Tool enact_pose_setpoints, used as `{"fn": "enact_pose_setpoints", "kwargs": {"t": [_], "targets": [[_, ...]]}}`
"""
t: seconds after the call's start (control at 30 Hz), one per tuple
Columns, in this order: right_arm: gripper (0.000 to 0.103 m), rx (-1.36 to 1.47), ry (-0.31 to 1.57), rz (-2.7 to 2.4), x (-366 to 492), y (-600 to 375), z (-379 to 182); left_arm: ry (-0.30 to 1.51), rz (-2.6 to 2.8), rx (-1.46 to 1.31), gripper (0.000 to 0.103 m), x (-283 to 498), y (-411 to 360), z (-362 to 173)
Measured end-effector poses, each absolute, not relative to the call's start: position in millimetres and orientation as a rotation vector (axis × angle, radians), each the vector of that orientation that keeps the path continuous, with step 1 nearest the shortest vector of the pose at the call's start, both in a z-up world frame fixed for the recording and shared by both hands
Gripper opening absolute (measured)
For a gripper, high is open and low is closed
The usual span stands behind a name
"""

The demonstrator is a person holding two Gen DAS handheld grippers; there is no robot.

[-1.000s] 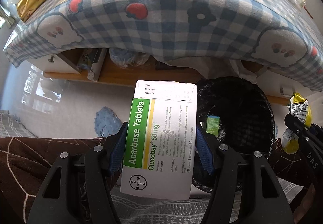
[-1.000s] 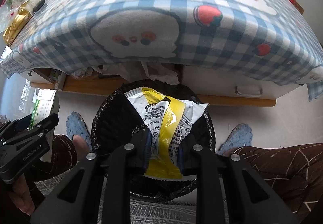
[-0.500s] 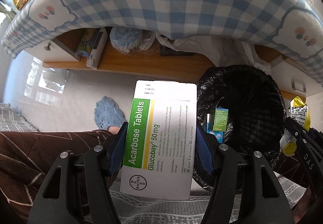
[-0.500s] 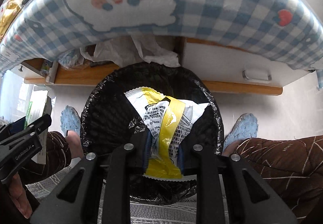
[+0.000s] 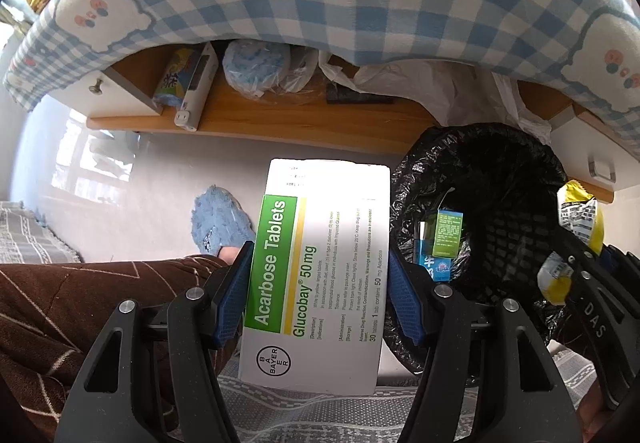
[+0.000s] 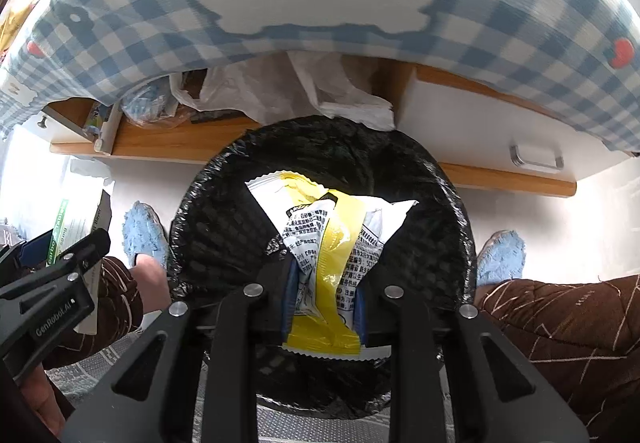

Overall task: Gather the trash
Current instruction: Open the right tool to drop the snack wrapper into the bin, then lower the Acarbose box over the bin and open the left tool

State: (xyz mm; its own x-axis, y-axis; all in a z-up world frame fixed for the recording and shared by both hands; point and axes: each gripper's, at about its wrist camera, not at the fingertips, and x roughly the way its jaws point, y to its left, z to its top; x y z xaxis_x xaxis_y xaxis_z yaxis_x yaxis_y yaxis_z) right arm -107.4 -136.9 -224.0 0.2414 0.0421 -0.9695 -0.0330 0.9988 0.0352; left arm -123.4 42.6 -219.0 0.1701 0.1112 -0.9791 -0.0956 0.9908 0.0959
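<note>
My left gripper [image 5: 320, 259] is shut on a white and green Acarbose tablet box [image 5: 320, 283], held upright just left of the black-lined trash bin [image 5: 508, 183]. In the right wrist view my right gripper [image 6: 325, 283] hangs over the bin [image 6: 208, 227] with a crumpled yellow and white snack wrapper [image 6: 328, 227] between its pads. Its jaws are opening, and the pads still touch the wrapper. Small green and blue boxes [image 5: 448, 231] lie inside the bin. The wrapper [image 5: 580, 211] also shows at the right edge of the left wrist view.
A table under a blue checked cloth [image 6: 320, 23] overhangs the bin. Its wooden shelf [image 5: 280, 119] holds bags and packets. White plastic bags [image 6: 304, 91] hang above the bin. A person's legs in brown trousers [image 6: 560, 323] and blue slippers [image 5: 216, 223] flank it.
Both grippers have sunk toward the floor, so the table edge has risen in both views and the bin looks bigger. The right jaws stand slightly wider around the wrapper.
</note>
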Motion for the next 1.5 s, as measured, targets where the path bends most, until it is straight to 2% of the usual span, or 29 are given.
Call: {"fn": "enact_pose_setpoints", "kwargs": {"t": [0.07,0.1,0.17,0.33,0.53,0.63,0.73,1.03,1.5], "targets": [[0.03,0.002,1.325,0.053,-106.8,-132.7,-224.8,1.397,0.152,0.011,0.061,-123.2,44.4,-219.5],[0.036,-0.001,1.324,0.049,-106.5,-131.4,-225.0,1.399,0.154,0.011,0.061,-123.2,44.8,-219.9],[0.041,-0.006,1.323,0.051,-106.0,-129.4,-225.6,1.401,0.149,0.007,0.061,-123.0,44.7,-220.2],[0.066,-0.004,1.318,0.051,-106.1,-133.6,-223.4,1.392,0.126,0.009,0.061,-122.5,39.4,-218.9],[0.086,-0.019,1.29,0.019,-107.1,-148.9,-212.9,1.361,0.086,0.016,0.061,-122.8,22.0,-209.1],[0.092,-0.033,1.267,-0.012,-108.4,-160.0,-200.0,1.335,0.058,0.02,0.061,-124.1,10.5,-198.0],[0.095,-0.036,1.229,-0.034,-108.9,-176.0,-183.5,1.304,0.033,0.028,0.061,-126.2,-0.6,-184.5],[0.095,-0.084,1.224,-0.097,-109.6,-221.2,-164.2,1.258,-0.034,0.024,0.061,-125.9,-35.3,-162.4],[0.095,-0.089,1.281,-0.206,-118.2,-287.6,-170.9,1.318,-0.102,0.109,0.061,-118.1,-104.3,-196.3]]}}
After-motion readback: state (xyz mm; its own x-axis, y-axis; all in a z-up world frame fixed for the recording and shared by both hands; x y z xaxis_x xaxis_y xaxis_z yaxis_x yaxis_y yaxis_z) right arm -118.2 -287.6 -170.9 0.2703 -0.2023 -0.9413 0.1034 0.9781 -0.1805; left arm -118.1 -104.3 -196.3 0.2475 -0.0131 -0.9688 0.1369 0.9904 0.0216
